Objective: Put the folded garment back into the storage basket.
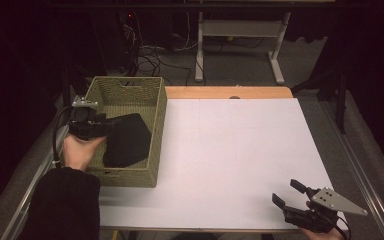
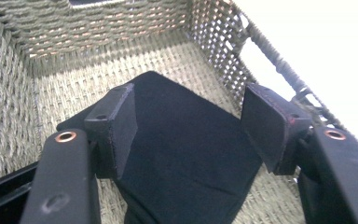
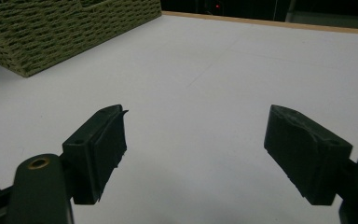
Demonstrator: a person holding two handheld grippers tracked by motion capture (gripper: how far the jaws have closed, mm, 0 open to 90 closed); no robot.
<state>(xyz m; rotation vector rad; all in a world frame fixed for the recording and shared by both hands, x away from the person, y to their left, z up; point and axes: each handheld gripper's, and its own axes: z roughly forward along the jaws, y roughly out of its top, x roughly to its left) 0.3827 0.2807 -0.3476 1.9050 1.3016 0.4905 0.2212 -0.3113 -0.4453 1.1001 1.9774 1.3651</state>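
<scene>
- Left claw [image 1: 111,123] is hovering over the woven basket [image 1: 157,125] at the worktop's [image 1: 230,150] 9 o'clock edge; jaws standing apart, gripping nothing.
- Black cloth [image 1: 127,140] is lying folded on the basket floor, just beneath the claw; in the left gripper view it [image 2: 186,154] is showing between the 2 pads, untouched.
- Cloth's long axis is running roughly 12 to 6 o'clock.
- Right claw [image 1: 289,193] is idling at 5 o'clock, jaws apart, well away; left hand [image 1: 80,150] is nearer.
</scene>
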